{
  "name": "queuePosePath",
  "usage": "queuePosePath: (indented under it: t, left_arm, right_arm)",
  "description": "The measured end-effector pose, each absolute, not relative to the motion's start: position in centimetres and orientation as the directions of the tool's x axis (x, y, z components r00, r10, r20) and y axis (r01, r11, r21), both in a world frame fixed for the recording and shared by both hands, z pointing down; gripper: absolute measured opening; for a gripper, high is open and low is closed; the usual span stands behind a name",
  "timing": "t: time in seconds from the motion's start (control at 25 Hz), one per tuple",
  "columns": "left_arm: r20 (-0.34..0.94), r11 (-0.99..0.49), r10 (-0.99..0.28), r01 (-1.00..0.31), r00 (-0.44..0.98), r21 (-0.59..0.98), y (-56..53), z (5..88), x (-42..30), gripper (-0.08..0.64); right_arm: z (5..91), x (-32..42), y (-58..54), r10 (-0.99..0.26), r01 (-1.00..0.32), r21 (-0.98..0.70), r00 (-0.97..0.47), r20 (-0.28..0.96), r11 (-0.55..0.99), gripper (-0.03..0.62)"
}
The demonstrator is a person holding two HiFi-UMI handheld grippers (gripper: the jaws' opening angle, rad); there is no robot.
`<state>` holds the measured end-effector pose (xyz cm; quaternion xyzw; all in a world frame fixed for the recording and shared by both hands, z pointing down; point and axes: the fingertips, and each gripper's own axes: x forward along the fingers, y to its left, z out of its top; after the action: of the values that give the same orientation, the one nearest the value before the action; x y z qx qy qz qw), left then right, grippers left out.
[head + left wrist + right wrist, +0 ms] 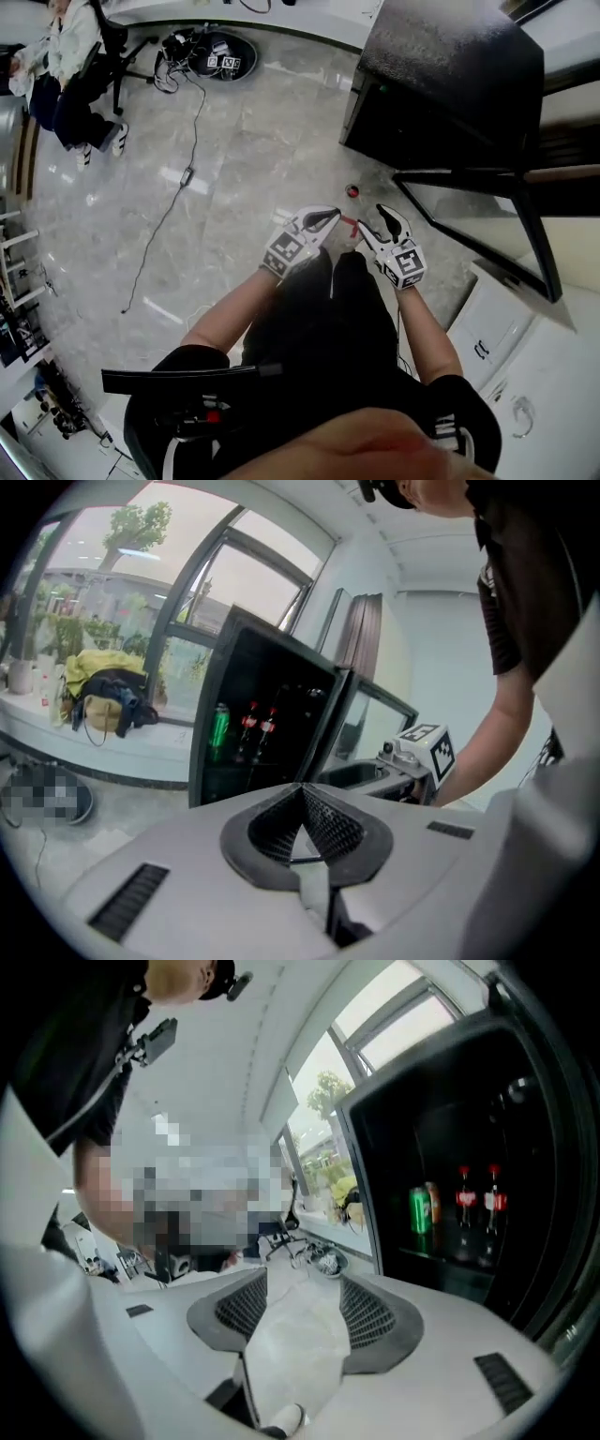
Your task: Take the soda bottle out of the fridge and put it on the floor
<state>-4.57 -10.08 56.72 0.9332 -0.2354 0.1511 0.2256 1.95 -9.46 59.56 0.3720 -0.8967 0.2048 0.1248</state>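
The left gripper [302, 791] was pinched shut on nothing. The soda bottles [259, 726] stood beyond its fingertips, slightly left, on a shelf inside the fridge [281, 672]. The right gripper [305, 1279] was spread open and empty, with the bottles beyond its fingers, to their right.

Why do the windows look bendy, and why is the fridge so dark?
Left gripper view: the wide-angle lens bows the tall window frames. Right gripper view: bright windows leave the open black fridge dim; only its green can and red-labelled bottles show. Head view: the glossy grey floor carries glare streaks.
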Motion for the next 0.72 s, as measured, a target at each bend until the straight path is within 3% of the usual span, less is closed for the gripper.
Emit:
queuePosePath:
  t: [0.12,0.28,0.72]
  left_arm:
    - [0.334,-0.823,-0.368,-0.471,0.868,0.317,-8.9,49.3,-3.5,0.000]
    - [0.261,-0.847,-0.382,-0.449,0.886,0.284,-8.2,41.4,-2.7,0.000]
    - [0.129,-0.894,-0.386,-0.404,0.914,0.191,-8.8,29.3,-0.6,0.000]
  right_arm:
    - [49.9,2.0,-8.4,-0.634,-0.692,-0.273,-0.722,0.278,0.668,0.162]
    - [40.8,2.8,-7.4,-0.672,-0.693,-0.276,-0.718,0.181,0.666,0.079]
    - [28.1,3.1,-7.9,-0.667,-0.667,-0.149,-0.743,0.056,0.730,0.063]
